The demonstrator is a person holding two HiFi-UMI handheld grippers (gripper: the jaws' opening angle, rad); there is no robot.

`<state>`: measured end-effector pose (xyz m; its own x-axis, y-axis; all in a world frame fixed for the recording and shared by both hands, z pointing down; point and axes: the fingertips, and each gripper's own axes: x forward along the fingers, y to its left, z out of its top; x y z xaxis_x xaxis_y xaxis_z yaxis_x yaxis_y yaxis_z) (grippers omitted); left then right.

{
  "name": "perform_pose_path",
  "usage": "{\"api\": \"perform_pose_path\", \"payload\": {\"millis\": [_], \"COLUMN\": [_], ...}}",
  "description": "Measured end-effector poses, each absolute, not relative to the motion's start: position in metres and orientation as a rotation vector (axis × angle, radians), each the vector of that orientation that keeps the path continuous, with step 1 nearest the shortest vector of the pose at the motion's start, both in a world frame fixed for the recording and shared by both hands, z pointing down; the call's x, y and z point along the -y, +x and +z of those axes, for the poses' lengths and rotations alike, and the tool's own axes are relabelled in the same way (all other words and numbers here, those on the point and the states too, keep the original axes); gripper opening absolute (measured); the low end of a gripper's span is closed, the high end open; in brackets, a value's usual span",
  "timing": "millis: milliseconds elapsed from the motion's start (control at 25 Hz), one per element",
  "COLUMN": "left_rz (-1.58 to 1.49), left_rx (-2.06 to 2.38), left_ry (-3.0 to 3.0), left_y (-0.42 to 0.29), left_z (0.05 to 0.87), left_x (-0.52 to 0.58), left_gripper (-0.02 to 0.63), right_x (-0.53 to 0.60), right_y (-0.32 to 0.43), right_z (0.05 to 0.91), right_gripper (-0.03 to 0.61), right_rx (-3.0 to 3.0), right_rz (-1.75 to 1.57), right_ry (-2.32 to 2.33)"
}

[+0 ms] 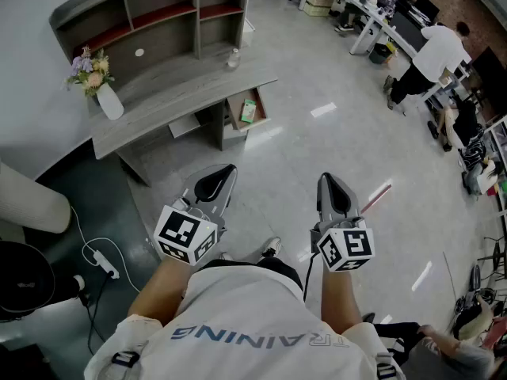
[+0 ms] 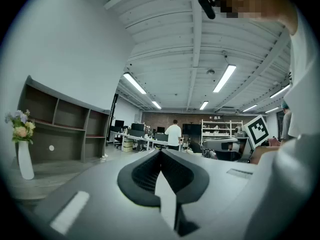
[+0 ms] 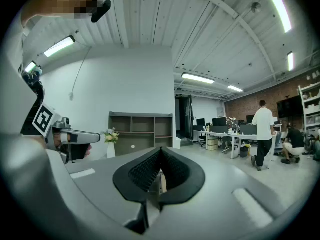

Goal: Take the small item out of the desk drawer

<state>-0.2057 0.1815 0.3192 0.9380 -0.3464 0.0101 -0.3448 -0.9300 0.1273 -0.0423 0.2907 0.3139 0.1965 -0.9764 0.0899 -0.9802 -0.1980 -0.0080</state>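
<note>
The grey desk [image 1: 182, 85] with a shelf unit stands at the upper left of the head view, some way ahead of me. At its right end an open drawer [image 1: 238, 117] holds a small green item [image 1: 248, 111]. My left gripper [image 1: 226, 169] and right gripper [image 1: 329, 179] are held level over the floor, well short of the desk, side by side. Both are shut with nothing between the jaws. The left gripper view shows the shelf unit [image 2: 60, 129] far to the left. The right gripper view shows the shelf unit [image 3: 142, 131] straight beyond the shut jaws.
A white vase of flowers [image 1: 103, 93] and a small bottle [image 1: 234, 58] stand on the desk. A power strip and cable [image 1: 107, 264] lie on the floor at the left. A red-and-white stick [image 1: 376, 198] lies on the floor. A person in white [image 1: 436, 54] stands by office desks at far right.
</note>
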Motion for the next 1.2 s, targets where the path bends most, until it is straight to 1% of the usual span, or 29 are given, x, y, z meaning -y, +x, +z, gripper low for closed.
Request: {"api": "perform_pose_path", "payload": {"millis": [360,680,920,1200], "left_rz": [-0.005,0.013,0.016,0.041], "left_rx": [0.546,0.570,0.609,0.674], "left_ry": [2.963,2.953,2.959,2.968], "left_y": [-0.195,-0.167,-0.135,-0.083], "left_z": [0.323,0.323,0.317,0.313], "left_x": [-0.171,-0.161,-0.150,-0.147], "left_gripper": [0.002,0.002,0.002,0.002], "right_x": [-0.277,-0.270,-0.258,-0.247], "right_y": [-0.030,0.002,0.039,0.099], "right_z": [0.320,0.323,0.322,0.320], "right_gripper": [0.013,0.013,0.014,0.014], "right_rx": [1.961,1.971,2.034,2.092], "right_rz": [0.127,0.146,0.187,0.188], "right_ry": [2.381,2.377,2.391,2.388]}}
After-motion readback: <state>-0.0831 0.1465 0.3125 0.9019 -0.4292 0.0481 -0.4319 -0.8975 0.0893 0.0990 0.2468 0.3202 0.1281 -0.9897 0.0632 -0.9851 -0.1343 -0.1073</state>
